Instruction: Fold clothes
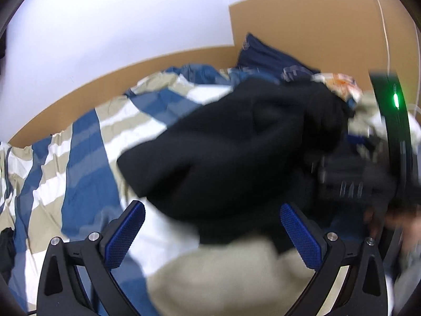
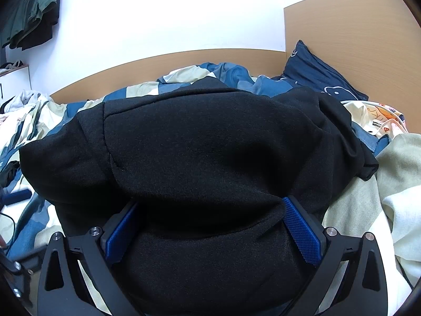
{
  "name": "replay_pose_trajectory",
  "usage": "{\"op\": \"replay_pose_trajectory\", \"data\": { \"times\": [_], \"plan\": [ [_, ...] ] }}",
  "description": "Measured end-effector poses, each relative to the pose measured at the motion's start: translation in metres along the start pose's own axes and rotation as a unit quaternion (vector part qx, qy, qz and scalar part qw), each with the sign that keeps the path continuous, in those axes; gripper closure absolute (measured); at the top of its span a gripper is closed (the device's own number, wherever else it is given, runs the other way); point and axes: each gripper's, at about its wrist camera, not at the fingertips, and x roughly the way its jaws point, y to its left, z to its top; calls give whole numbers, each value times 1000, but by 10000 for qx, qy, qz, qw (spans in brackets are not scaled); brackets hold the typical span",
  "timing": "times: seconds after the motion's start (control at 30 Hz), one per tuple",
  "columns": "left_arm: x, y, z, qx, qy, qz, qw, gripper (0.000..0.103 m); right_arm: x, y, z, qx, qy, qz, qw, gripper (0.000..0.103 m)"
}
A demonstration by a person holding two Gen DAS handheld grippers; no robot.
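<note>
Right gripper point(image 2: 209, 226): fingers spread wide, blue pads on both sides, with black cloth filling the gap between them; whether the pads gripped the cloth could not be told.
Left gripper point(image 1: 211, 233): fingers spread apart, nothing between the pads; the tips stood just short of the garment's near edge.
Black garment point(image 2: 200, 142): a dark knit top, bunched and draped over the right gripper's fingers, with a seamed sleeve falling to the left. It lay across the middle of the bed, above the striped cover.
Black garment, left wrist view point(image 1: 236, 142): blurred, lying ahead of the left gripper's fingers, with the right gripper's body point(image 1: 368, 173) at its right edge.
Bed cover point(image 1: 79, 158): blue, white and beige stripes, rumpled, spread under and to the left of the garment.
Beige cloth point(image 2: 363, 205): lay on the bed to the right of the garment, touching its edge.
Navy pillow point(image 2: 318, 76): stood behind the garment, against the wooden headboard point(image 2: 355, 26).
Printed white cloth point(image 2: 376, 118): lay to the right of the garment, beside the pillow.
Hanging clothes point(image 2: 34, 8): dark green and black, on the wall far left of the garment.
</note>
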Motion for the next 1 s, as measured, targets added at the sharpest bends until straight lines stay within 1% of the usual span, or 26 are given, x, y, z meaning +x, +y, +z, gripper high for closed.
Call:
{"op": "replay_pose_trajectory", "data": {
  "times": [0.07,0.13,0.2,0.27,0.3,0.5,0.63,0.7,0.77,1.0],
  "plan": [
    [13,6,-2,-232,23,-112,9997,0,0,0,0,3,0,3,10000,0],
    [29,11,-14,-324,124,-20,9994,0,0,0,0,4,1,3,10000,0],
    [37,21,-19,-494,296,-183,9982,0,0,-1,0,12,0,11,10000,0],
    [38,33,-19,-766,350,-404,9956,0,0,-1,0,20,-5,16,10000,0],
    [38,36,-20,-858,362,-453,9946,0,0,-1,0,25,-1,25,10000,0],
    [38,37,-22,-861,418,-455,9944,0,1,-2,0,73,2,71,9999,0],
    [42,45,-21,-1005,527,-625,9916,0,-2,-2,0,64,-75,46,9999,0],
    [43,48,-22,-1091,552,-714,9899,0,-11,-1,-1,55,-249,5,9997,0],
    [44,51,-23,-1149,564,-773,9888,0,-23,-5,-5,196,-448,-53,9988,0],
    [41,49,-22,-1079,514,-706,9903,0,-66,-19,-19,700,-1149,-235,9906,0]
  ]
}}
